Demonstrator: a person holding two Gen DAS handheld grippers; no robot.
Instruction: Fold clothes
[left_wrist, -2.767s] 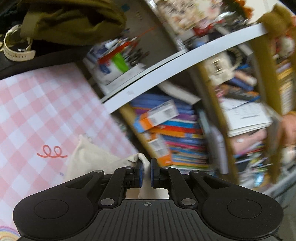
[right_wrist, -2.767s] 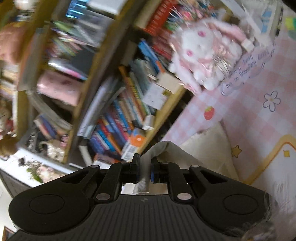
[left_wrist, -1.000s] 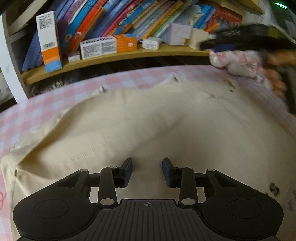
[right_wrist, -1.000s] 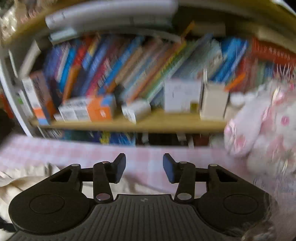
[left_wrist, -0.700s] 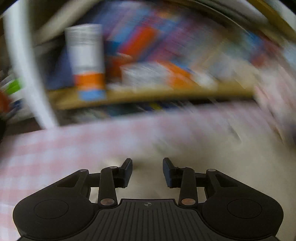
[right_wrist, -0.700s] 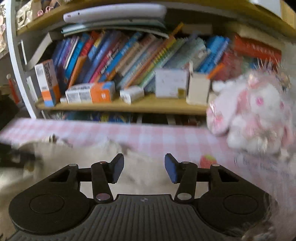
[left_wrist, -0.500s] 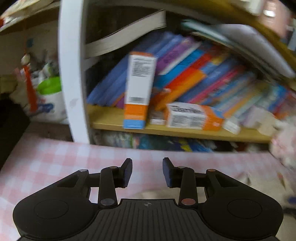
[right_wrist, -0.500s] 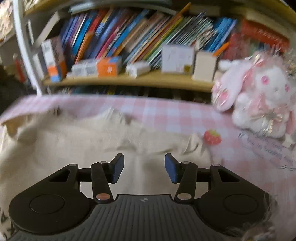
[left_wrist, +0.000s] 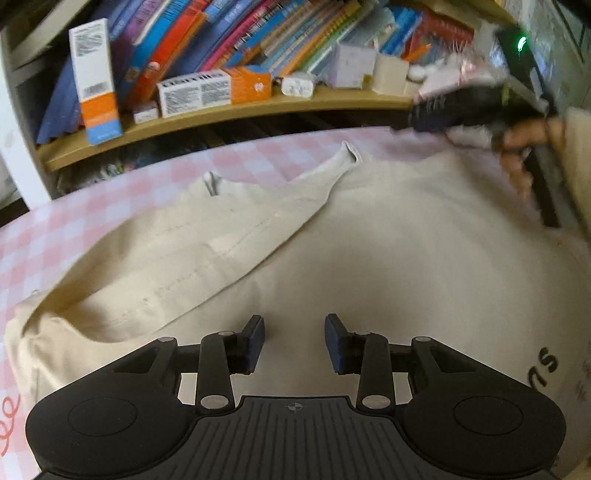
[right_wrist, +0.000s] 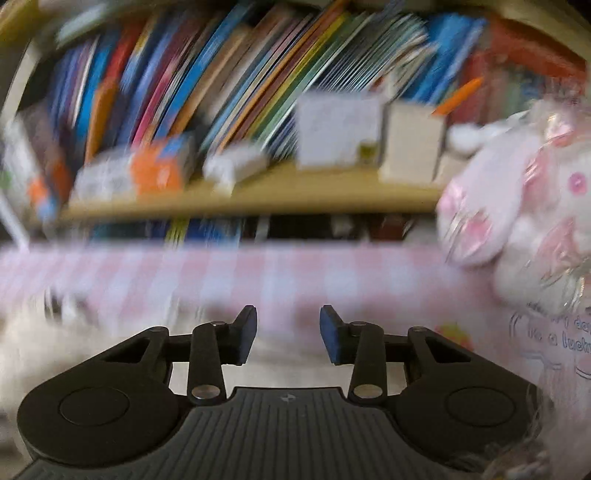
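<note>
Risk sits mostly with your right gripper: its jaws are closing with nothing between them, over the pink checked table at mid-frame, and its view is smeared with blur, so you could clamp on air or pinch the tablecloth instead of cloth. Your left gripper is released, jaws apart and bare, low in its frame above the cream garment, which lies spread across the table and fills most of that view. One flap is already laid diagonally across the left half of the frame, its strap end pointing toward the bookshelf; grab through both layers there and you would likely drag that fold open. At the right edge of the right wrist view, the pink plush rabbit stands near the table's far side, and a wide swing could knock it.
</note>
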